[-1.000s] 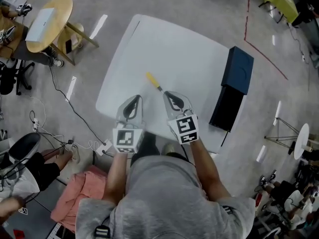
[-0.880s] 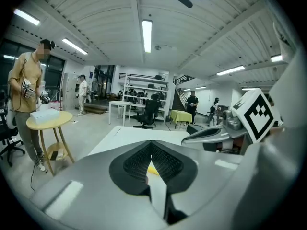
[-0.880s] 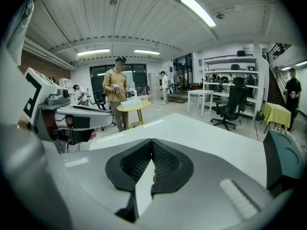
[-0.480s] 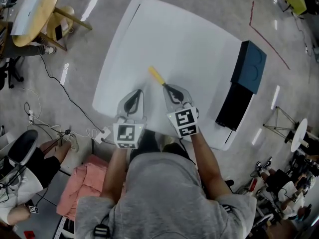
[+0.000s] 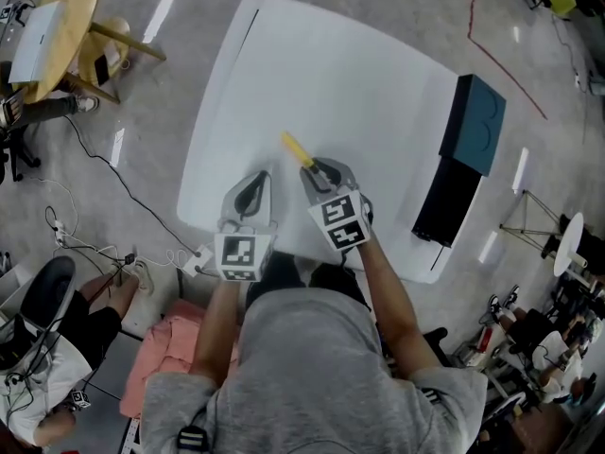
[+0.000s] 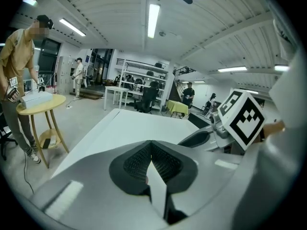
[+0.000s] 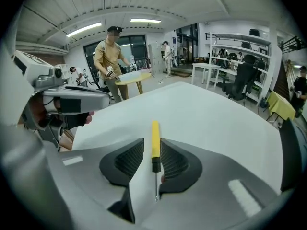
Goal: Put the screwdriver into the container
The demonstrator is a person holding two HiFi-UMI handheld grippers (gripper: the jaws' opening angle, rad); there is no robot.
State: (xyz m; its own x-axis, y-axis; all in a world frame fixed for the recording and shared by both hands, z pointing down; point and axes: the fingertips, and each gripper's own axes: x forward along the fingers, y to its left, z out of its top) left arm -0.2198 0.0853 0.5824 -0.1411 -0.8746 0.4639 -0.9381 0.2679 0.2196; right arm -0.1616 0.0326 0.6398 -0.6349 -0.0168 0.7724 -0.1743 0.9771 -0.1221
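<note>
A screwdriver [image 5: 295, 148] with a yellow handle lies on the white table [image 5: 359, 74], just ahead of me. My right gripper [image 5: 318, 171] is over its shaft end. In the right gripper view the screwdriver [image 7: 155, 140] lies between the pads of the right gripper [image 7: 152, 158]; the jaws have just been opening and do not press on it. My left gripper [image 5: 255, 183] hovers beside it near the table's front edge, and in its own view the left gripper [image 6: 151, 150] has its pads together with nothing in them. The dark blue container [image 5: 473, 126] stands at the table's right edge.
A black box part [image 5: 444, 201] lies next to the blue container. A round wooden table [image 5: 43, 36] stands on the floor far left, with cables [image 5: 104, 206] trailing nearby. A pink cloth [image 5: 165, 367] lies on the floor by my left side.
Both grippers have come down toward the table. The right gripper has moved over the screwdriver's shaft and its jaws have opened around it.
</note>
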